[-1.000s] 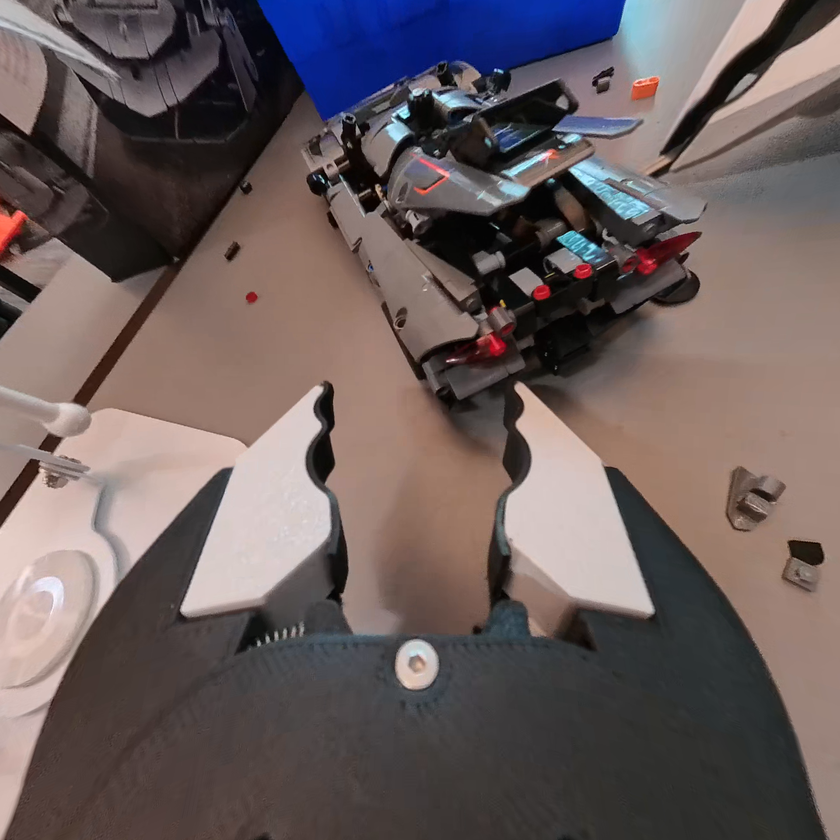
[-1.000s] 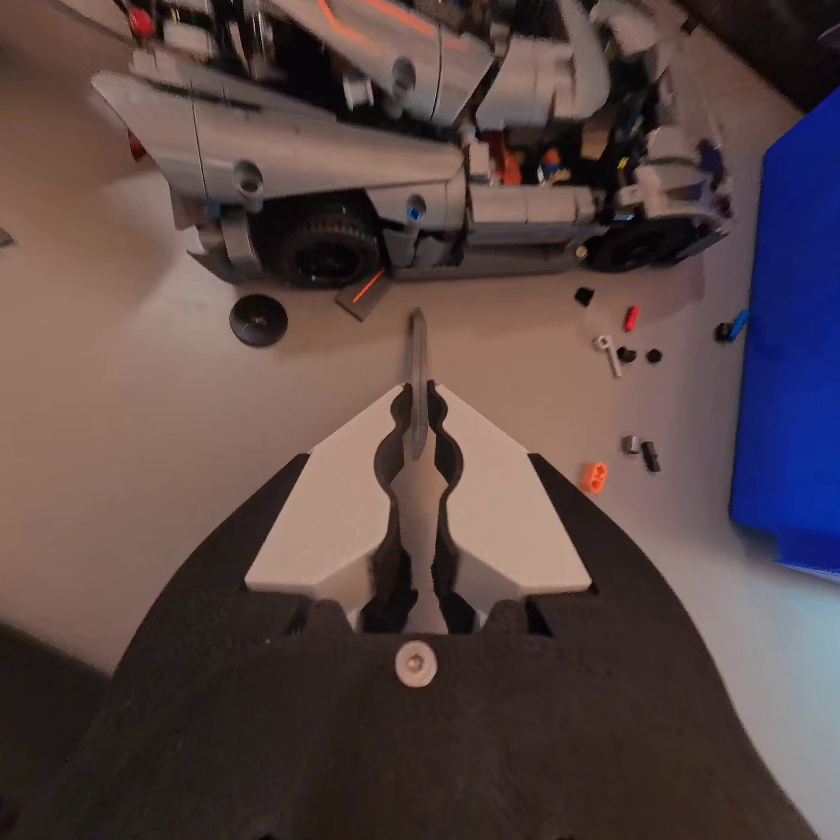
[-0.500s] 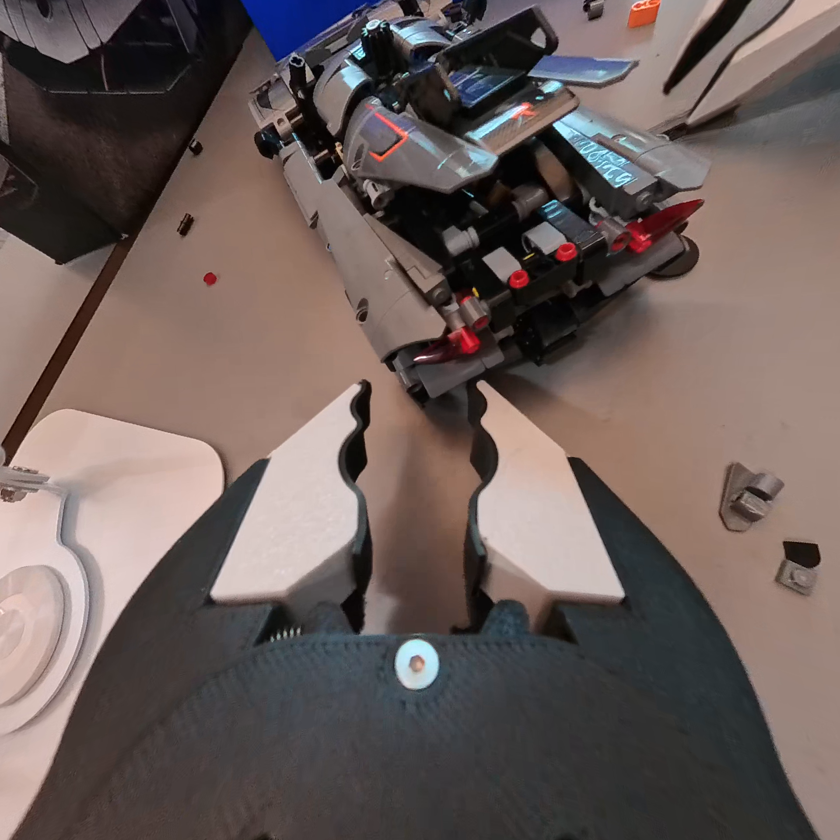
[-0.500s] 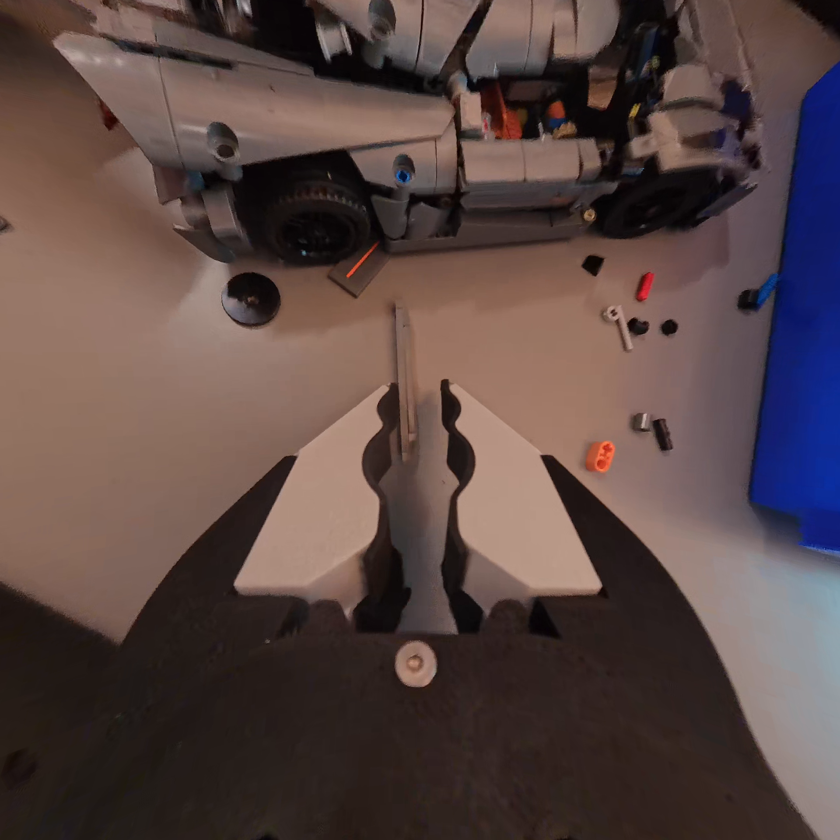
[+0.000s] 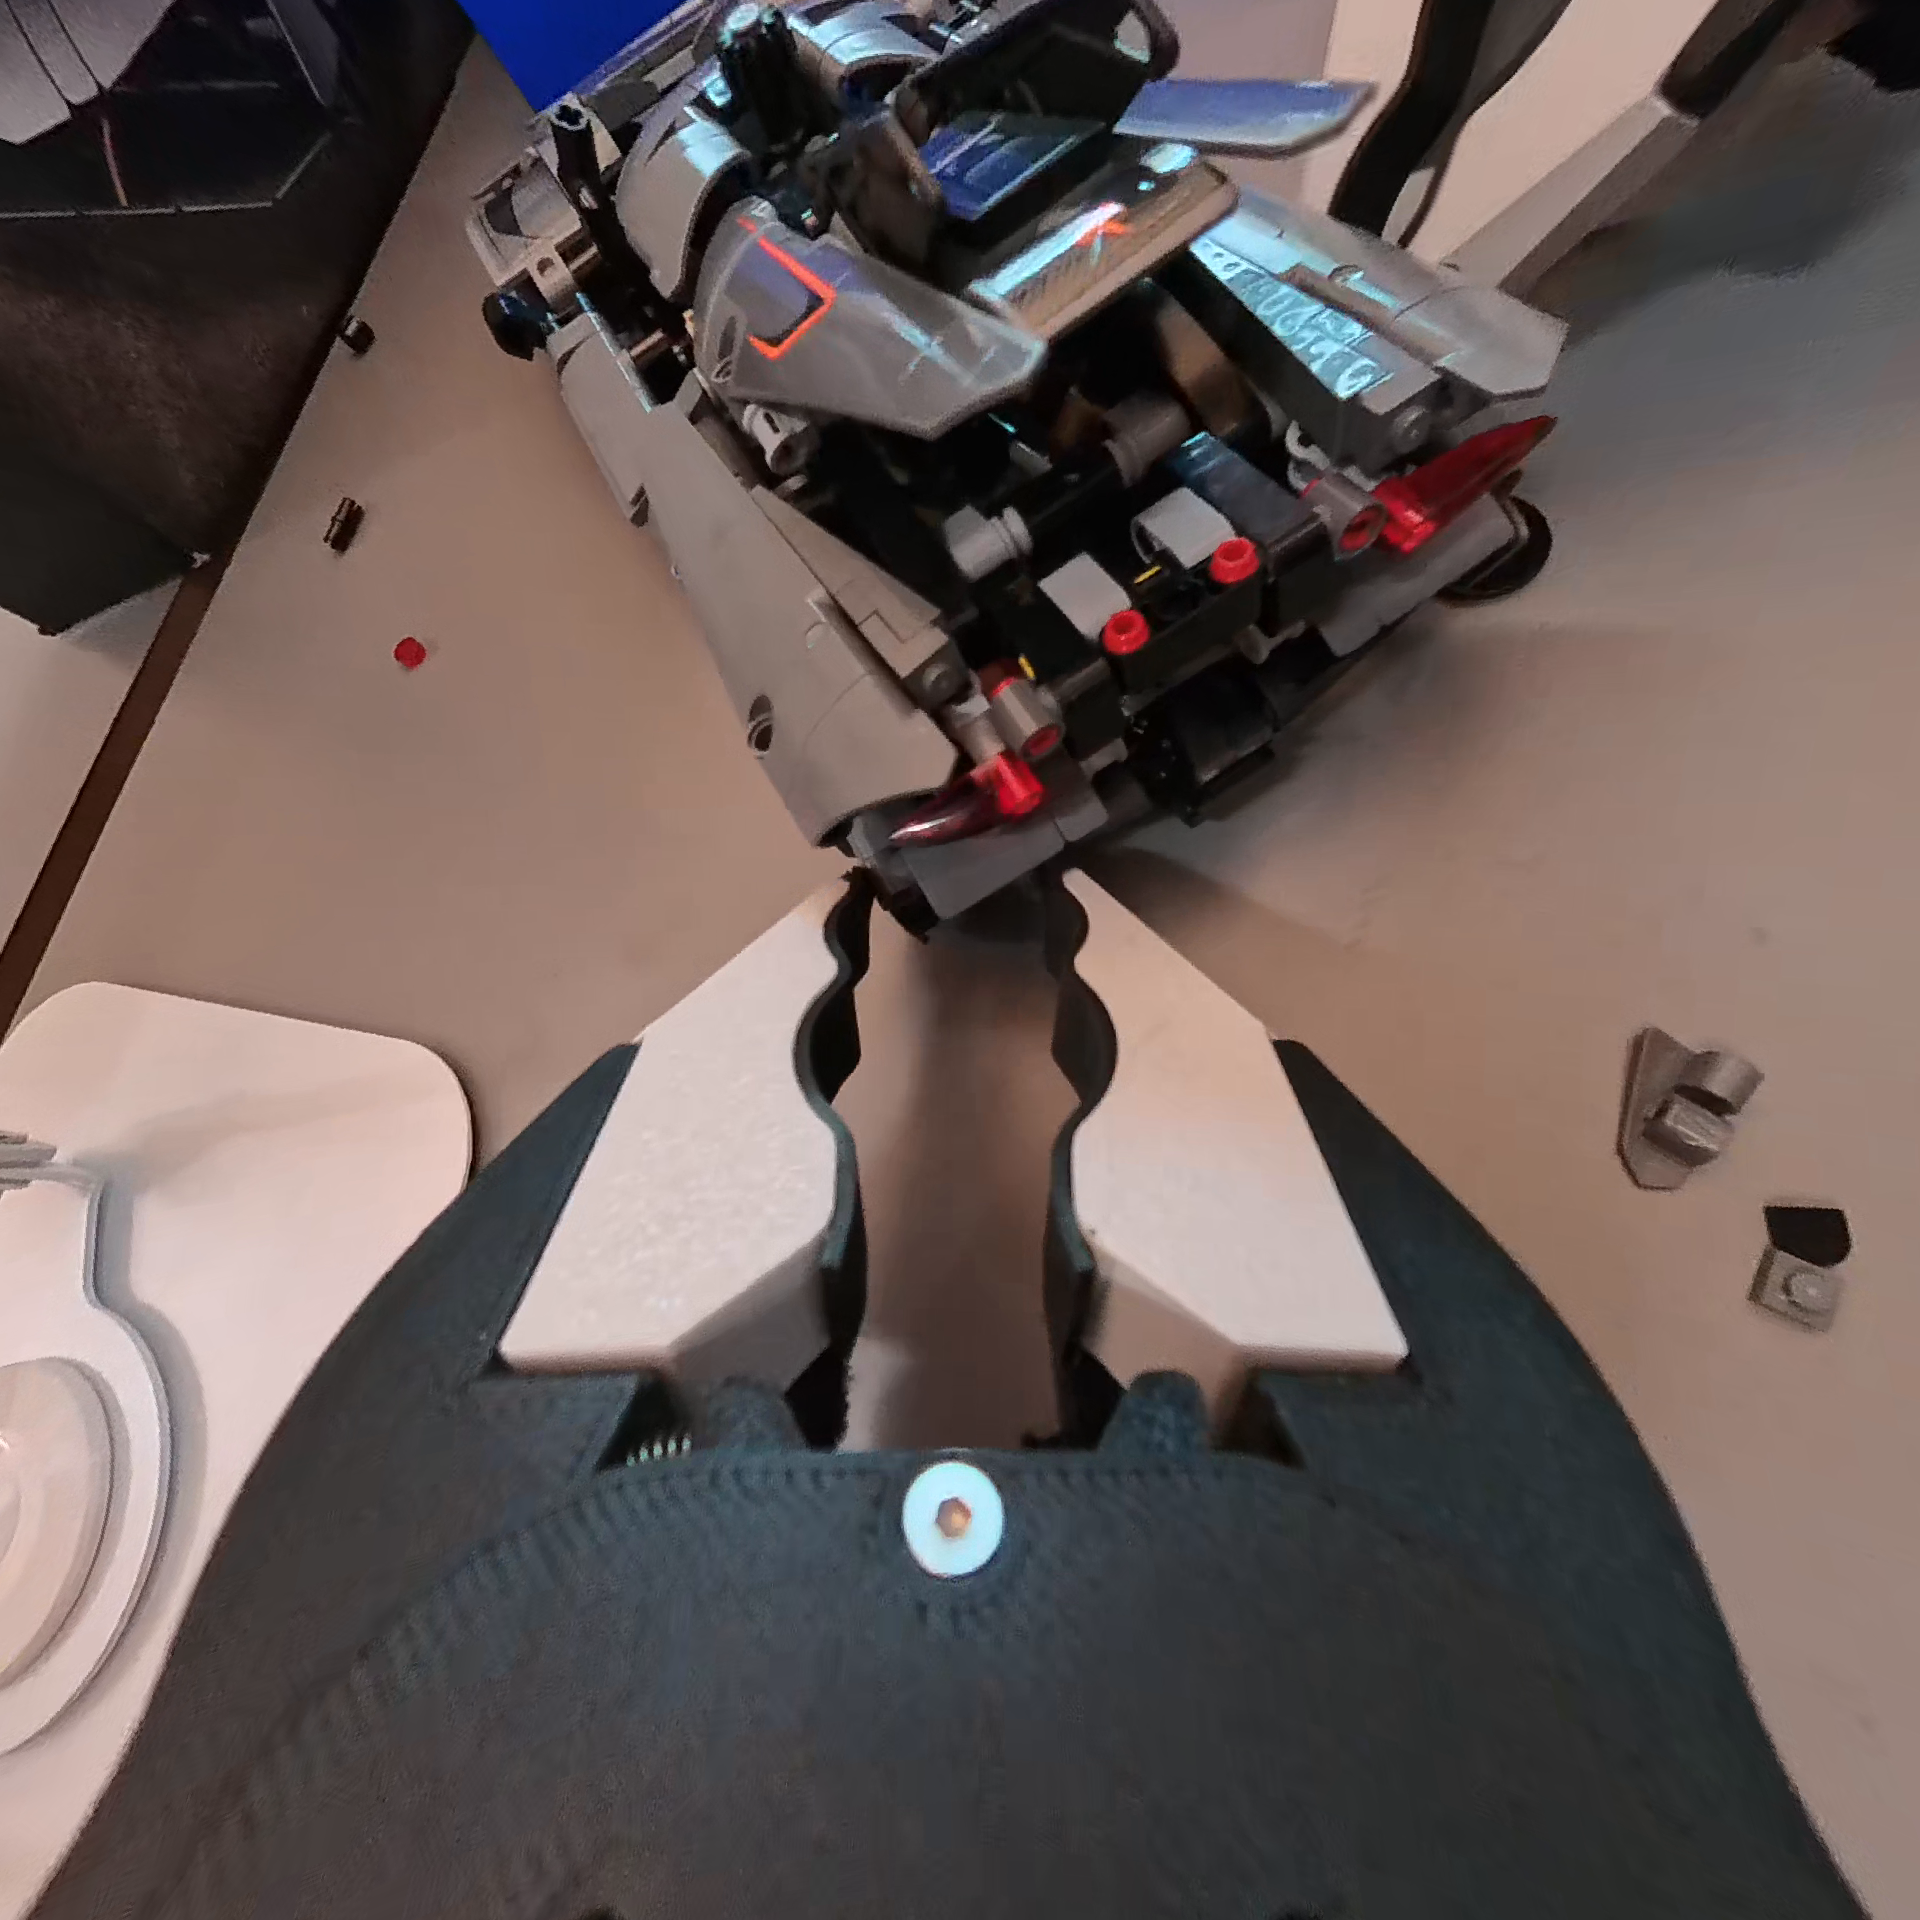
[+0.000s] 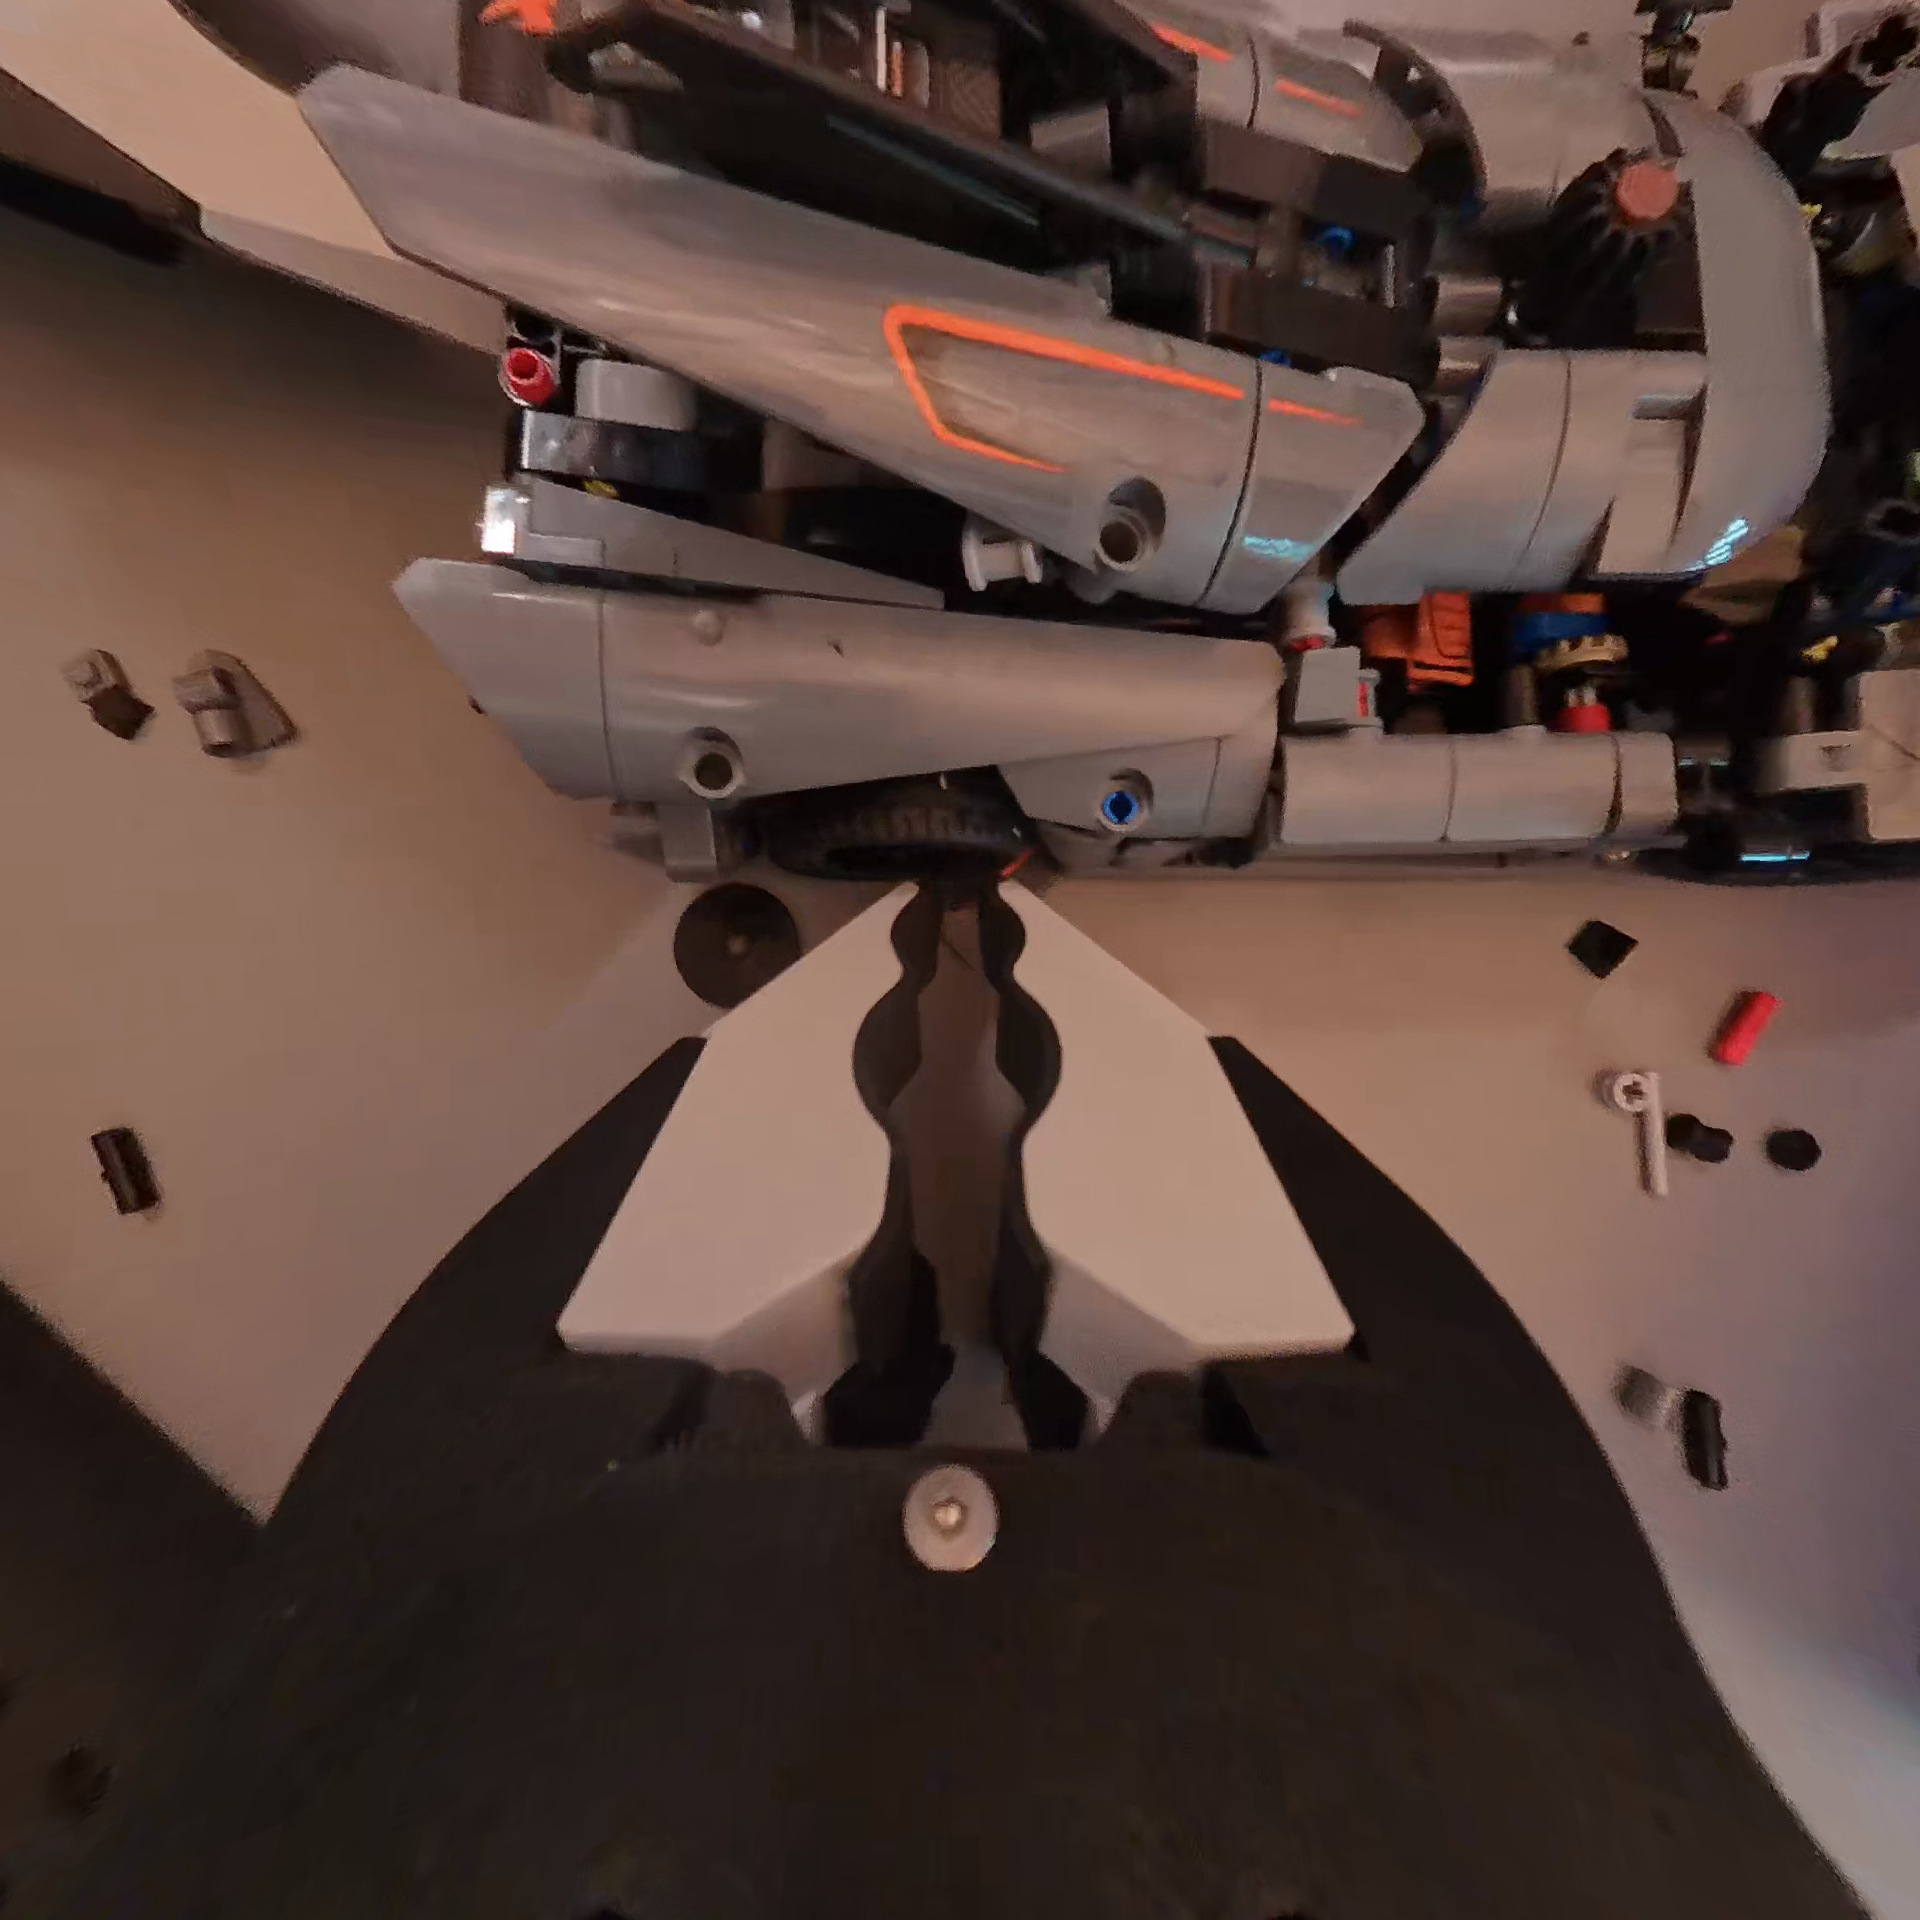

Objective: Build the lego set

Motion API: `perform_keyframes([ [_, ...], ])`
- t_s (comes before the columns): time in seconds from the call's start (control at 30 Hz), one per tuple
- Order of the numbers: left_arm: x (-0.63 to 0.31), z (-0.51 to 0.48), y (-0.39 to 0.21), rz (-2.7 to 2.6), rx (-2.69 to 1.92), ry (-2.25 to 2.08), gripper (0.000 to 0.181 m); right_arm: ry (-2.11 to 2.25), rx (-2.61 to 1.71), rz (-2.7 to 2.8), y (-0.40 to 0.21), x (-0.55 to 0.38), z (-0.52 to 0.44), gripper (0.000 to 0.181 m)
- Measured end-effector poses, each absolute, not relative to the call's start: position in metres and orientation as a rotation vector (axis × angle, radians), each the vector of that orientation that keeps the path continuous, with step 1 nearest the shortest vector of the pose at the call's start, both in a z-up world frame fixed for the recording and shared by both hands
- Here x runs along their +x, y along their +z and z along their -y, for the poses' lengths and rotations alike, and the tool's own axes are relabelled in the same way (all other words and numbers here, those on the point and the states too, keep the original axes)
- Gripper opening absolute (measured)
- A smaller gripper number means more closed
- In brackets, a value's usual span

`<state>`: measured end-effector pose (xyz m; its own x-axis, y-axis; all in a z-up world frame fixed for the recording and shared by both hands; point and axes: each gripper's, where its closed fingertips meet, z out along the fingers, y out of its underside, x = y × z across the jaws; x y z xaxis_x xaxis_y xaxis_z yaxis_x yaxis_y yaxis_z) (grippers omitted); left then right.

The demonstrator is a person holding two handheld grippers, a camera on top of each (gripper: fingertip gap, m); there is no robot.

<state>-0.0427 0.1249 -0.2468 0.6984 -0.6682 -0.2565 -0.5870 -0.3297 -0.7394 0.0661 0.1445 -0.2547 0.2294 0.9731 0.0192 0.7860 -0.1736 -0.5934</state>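
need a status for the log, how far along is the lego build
Mostly built: the grey car has body panels and wheels on. The right hand-held gripper is nearly closed on a thin piece beside the rear wheel; the left hand-held gripper is open at the tail. Loose pieces remain.

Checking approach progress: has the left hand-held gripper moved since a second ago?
Yes. The left hand-held gripper closed in on the grey lego car, its tips now at the car's rear corner.
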Motion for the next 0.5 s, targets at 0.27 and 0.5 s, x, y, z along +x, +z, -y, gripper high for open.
perform_keyframes([
  [0.27,-0.048,-0.127,-0.244,-0.92,-2.035,-0.126,0.03,0.46,-1.939,1.589,-0.241,0.06,-0.151,0.0],
  [0.5,-0.065,-0.13,-0.239,-0.839,-2.047,-0.156,0.028,0.623,-1.91,1.562,-0.226,0.042,-0.143,0.0],
])
